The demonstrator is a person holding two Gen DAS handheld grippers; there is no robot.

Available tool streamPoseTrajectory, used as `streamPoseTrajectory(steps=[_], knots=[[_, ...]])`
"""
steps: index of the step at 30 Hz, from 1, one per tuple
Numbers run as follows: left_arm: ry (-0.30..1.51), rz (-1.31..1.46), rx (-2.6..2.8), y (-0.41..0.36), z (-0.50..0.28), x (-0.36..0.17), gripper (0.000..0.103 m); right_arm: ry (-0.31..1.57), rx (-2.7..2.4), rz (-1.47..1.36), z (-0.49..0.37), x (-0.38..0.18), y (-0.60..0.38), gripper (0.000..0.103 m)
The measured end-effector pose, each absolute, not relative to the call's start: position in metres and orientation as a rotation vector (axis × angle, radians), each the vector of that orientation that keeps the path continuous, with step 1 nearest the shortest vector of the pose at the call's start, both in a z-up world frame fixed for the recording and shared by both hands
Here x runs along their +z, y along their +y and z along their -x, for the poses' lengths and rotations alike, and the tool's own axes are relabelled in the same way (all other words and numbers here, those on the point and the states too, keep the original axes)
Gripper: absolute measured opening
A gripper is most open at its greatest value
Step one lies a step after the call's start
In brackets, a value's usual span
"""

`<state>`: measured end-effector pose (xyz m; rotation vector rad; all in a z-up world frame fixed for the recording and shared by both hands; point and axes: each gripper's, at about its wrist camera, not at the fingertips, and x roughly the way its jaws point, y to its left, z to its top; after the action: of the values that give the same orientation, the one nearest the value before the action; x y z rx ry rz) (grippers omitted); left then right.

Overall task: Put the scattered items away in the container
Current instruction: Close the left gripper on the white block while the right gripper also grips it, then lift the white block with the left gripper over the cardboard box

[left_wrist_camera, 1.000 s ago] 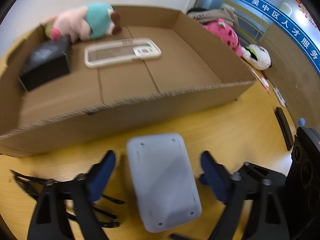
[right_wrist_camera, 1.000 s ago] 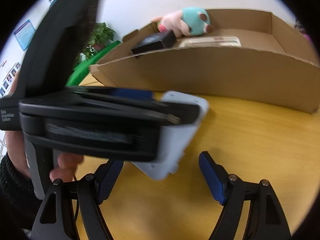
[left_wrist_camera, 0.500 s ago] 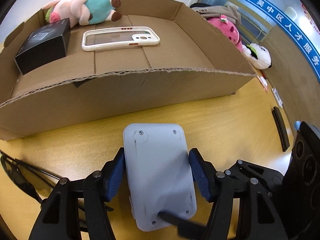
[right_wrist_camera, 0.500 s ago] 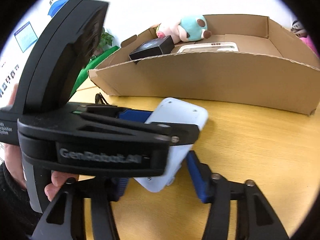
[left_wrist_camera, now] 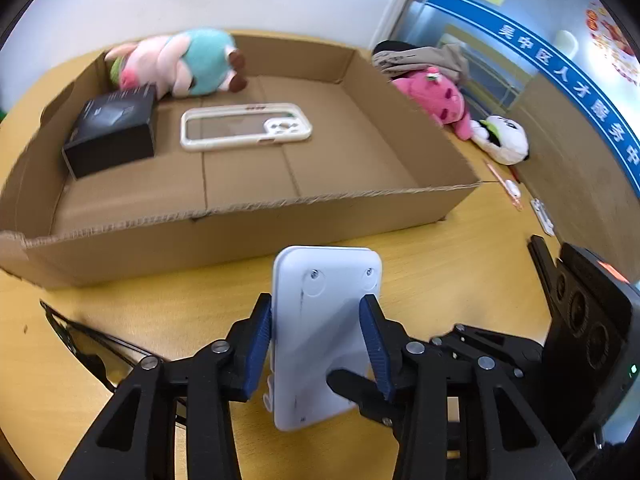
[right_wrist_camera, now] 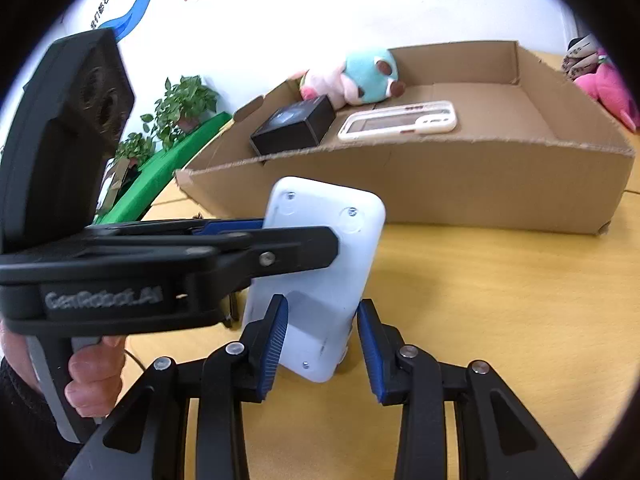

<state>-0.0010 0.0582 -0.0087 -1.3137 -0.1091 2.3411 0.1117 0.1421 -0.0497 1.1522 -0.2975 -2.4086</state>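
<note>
My left gripper is shut on a white plastic device and holds it tilted up off the yellow table, in front of the cardboard box. In the right wrist view the device stands between my right gripper's blue pads; the left pad is at its edge, the right pad stands a little apart. The box holds a plush pig, a black box and a phone case.
Black glasses lie on the table at the left. A pink plush and a panda plush lie right of the box, with a pen. Green plants stand at the far left.
My left gripper closed on the white device and lifted it upright toward the box. My right gripper moved in around the device's lower end and narrowed.
</note>
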Motion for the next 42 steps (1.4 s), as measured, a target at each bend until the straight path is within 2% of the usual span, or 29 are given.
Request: streamPoseTrajectory(steps=[2, 4, 5, 6, 7, 24, 33, 42], knots=[[-0.11, 1.311, 2.335, 0.059, 0.002, -0.01, 0.041, -0.337, -2.401, -1.153, -0.11, -0.051, 0.147, 0.038], [-0.141, 1.319, 2.307, 0.058, 0.003, -0.014, 0.033, -0.388, -2.383, -1.156, -0.109, -0.054, 0.151, 0.055], [-0.144, 1.323, 2.297, 0.058, 0.003, -0.016, 0.032, -0.412, -2.366, -1.16, -0.109, -0.057, 0.152, 0.059], [-0.133, 1.326, 2.293, 0.061, 0.002, -0.018, 0.029, -0.421, -2.353, -1.167, -0.109, -0.059, 0.151, 0.067], [-0.117, 1.328, 2.3, 0.063, 0.0, -0.019, 0.029, -0.424, -2.343, -1.175, -0.108, -0.063, 0.149, 0.07], [-0.128, 1.257, 2.306, 0.066, -0.006, 0.003, 0.025, -0.314, -2.438, -1.181, -0.107, -0.045, 0.144, 0.067], [-0.138, 1.114, 2.298, 0.074, 0.016, 0.059, 0.024, -0.237, -2.551, -1.076, -0.094, 0.012, 0.158, 0.066], [-0.169, 1.009, 2.277, 0.078, 0.078, 0.118, 0.024, -0.157, -2.614, -0.999, -0.038, 0.072, 0.17, 0.066]])
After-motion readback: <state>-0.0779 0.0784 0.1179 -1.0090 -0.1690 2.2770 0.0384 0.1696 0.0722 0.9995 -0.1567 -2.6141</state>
